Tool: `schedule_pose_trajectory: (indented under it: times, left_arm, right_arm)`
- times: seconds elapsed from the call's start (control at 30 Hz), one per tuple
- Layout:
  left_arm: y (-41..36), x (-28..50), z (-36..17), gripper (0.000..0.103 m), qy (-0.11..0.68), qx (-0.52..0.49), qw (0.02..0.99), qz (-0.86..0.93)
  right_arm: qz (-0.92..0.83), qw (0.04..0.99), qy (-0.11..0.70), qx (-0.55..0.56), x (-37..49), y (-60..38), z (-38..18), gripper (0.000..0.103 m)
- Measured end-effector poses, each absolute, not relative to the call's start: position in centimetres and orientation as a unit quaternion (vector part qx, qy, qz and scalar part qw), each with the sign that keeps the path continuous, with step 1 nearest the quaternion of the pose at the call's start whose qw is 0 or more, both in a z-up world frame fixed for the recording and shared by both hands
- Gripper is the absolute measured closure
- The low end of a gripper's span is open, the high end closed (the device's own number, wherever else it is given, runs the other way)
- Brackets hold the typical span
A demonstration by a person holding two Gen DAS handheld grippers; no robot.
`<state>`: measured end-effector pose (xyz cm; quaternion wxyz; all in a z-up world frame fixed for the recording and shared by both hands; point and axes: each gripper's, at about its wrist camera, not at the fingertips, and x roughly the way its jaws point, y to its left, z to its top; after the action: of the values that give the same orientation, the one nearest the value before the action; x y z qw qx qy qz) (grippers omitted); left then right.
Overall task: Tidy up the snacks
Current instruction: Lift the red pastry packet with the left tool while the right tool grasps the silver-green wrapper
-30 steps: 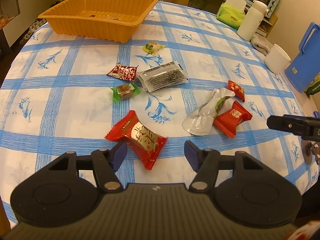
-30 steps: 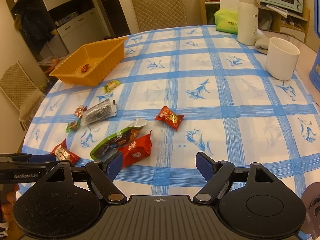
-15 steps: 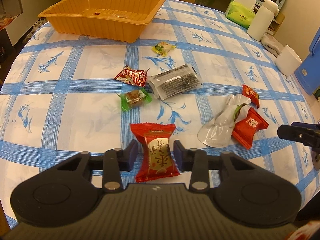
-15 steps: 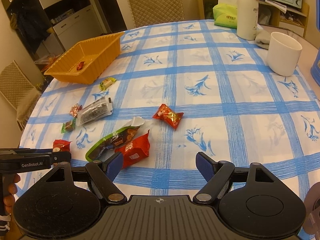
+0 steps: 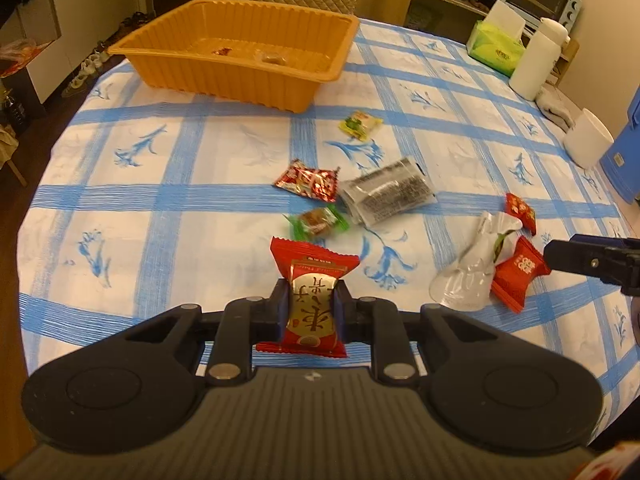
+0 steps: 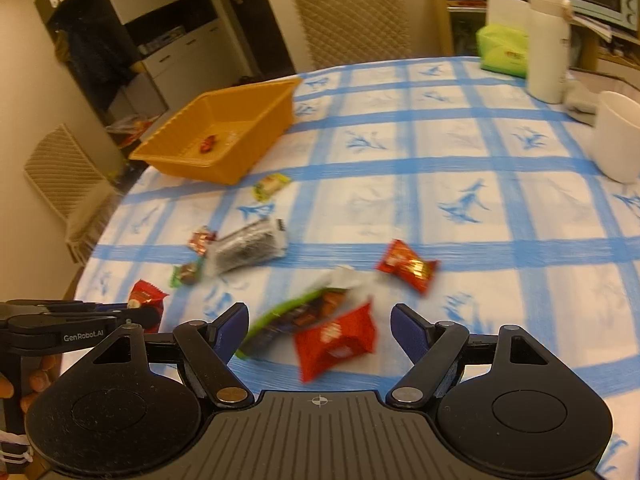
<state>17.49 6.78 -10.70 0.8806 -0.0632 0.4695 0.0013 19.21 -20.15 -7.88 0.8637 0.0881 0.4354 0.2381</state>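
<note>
From the left wrist camera, the left gripper (image 5: pixel 311 309) is clamping a red snack packet with a gold label (image 5: pixel 313 297) between its pads, the jaws having just been closing down onto it until only the packet's width is keeping them apart; the packet is standing upright in the grip, its crimped top edge sticking up above the fingers (image 5: pixel 281 304). Beyond it on the blue-checked tablecloth (image 5: pixel 160 184) other snacks are lying loose: a green-wrapped candy (image 5: pixel 318 221), a red foil candy (image 5: pixel 307 179), a grey printed packet (image 5: pixel 386 191) just beside those two, and a yellow-green packet (image 5: pixel 360 124) nearer the orange tray (image 5: pixel 240 76), which is sitting at the far edge with a couple of small pieces already lying in it. To the right, a clear wrapper (image 5: pixel 474 264), a red pillow pack (image 5: pixel 518 272) touching it and a small red candy (image 5: pixel 519 208) are lying near the tip of the other gripper. From the right wrist camera, somewhat blurred, the right gripper (image 6: pixel 319 328) is hanging with its jaws spread wide and gripping nothing; the red pillow pack (image 6: pixel 335 341) and a green-edged wrapper (image 6: pixel 296 312) are lying on the cloth in the gap between the blue pads (image 6: pixel 408 330), neither pad touching them. A red-gold candy (image 6: pixel 406 265) is lying just beyond, and the orange tray (image 6: pixel 260 148) is sitting well apart at upper left.
</note>
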Motion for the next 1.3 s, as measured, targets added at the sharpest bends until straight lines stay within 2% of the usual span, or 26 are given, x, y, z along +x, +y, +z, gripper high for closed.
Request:
schedule_pose_trajectory:
  times: [0.07,0.13,0.23,0.87,1.0,1.3]
  left_arm:
    - [7.4,17.4,-10.5,0.083,0.466,-0.066,0.882,0.008]
    - [7.9,17.4,-10.3,0.083,0.464,-0.067,0.883,0.015]
    - [8.7,17.2,-10.1,0.083,0.462,-0.071,0.884,0.025]
    - [12.4,17.1,-10.1,0.083,0.461,-0.084,0.882,0.045]
    - [12.9,17.0,-10.2,0.083,0.461,-0.086,0.882,0.046]
    - [13.9,16.9,-10.3,0.083,0.461,-0.087,0.882,0.044]
  right_arm:
    - [0.246,0.861,0.437,0.084,19.5,-19.2,-8.0,0.025]
    - [0.251,0.858,0.440,0.081,19.8,-18.4,-8.3,0.034]
    - [0.249,0.852,0.452,0.087,20.5,-17.7,-8.8,0.040]
    - [0.205,0.847,0.489,0.037,22.8,-14.1,-11.1,0.057]
    - [0.193,0.843,0.501,0.031,23.1,-13.7,-11.8,0.066]
    - [0.187,0.848,0.496,0.025,22.7,-13.0,-11.9,0.075]
